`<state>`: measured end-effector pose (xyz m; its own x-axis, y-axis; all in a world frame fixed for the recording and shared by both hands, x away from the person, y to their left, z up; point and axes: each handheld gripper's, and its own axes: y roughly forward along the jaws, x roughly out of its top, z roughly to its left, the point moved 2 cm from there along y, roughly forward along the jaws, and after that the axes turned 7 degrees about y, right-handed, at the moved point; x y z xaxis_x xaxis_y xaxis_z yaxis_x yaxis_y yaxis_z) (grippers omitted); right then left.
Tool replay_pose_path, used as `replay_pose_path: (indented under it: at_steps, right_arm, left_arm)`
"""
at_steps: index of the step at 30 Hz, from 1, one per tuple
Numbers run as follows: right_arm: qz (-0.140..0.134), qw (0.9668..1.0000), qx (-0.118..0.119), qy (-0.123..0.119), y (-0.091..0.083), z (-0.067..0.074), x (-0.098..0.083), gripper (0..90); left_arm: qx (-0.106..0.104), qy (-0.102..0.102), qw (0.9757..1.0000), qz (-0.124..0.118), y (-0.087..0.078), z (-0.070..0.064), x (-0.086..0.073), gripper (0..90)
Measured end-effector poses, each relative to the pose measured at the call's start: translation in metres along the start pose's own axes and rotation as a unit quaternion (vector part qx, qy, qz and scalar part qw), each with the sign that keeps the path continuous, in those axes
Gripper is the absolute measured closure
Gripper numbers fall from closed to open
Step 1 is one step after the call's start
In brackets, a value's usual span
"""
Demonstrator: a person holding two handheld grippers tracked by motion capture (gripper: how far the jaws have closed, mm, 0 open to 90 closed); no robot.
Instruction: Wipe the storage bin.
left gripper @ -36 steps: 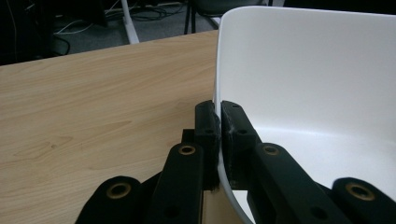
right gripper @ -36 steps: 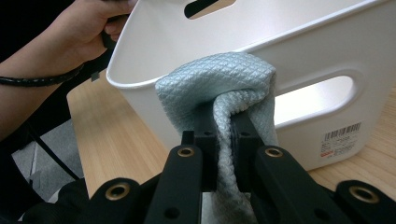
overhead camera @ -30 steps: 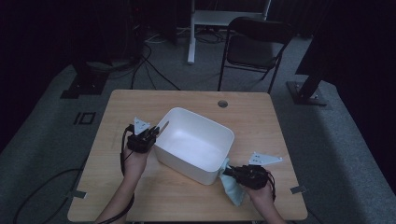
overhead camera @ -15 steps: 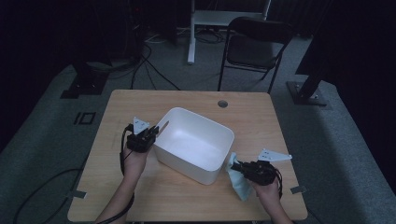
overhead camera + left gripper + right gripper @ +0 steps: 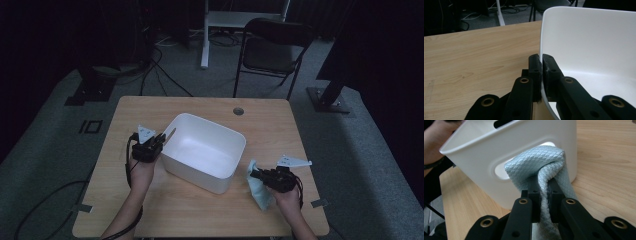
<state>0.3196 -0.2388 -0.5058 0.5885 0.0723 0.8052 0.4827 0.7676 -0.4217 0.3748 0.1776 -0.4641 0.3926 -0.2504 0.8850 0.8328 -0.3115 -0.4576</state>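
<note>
High view: a wooden tabletop [image 5: 200, 210] holds a white tub [image 5: 204, 150] at its centre. A folding chair [image 5: 272, 47] stands beyond at twelve o'clock. The left tongs [image 5: 165, 137], at the tub's nine o'clock, are clamped on its rim. The right tongs [image 5: 254, 175], at its four o'clock, are clamped on a pale blue cloth [image 5: 259, 189].

Left gripper view: the tongs [image 5: 541, 65] pinch the tub's thin wall [image 5: 584, 40].

Right gripper view: the tongs [image 5: 543, 186] squeeze the bunched cloth [image 5: 536, 163] against the tub's side [image 5: 484, 152], covering a handle slot.

Your white plastic tub [image 5: 205, 150] sits tilted mid-surface, rim pinched; your pale blue waffle cloth [image 5: 541, 167] hangs bunched, clamped beside its handle slot.
</note>
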Motion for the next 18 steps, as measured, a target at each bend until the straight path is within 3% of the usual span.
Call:
replay_pose_path:
  at_steps: [18]
  right_arm:
    - [0.048, 0.9988, -0.009, -0.008, 0.047, -0.009, -0.001, 84.5]
  left_arm:
    - [-0.019, 0.000, 0.9998, 0.002, 0.000, 0.003, 0.000, 86.5]
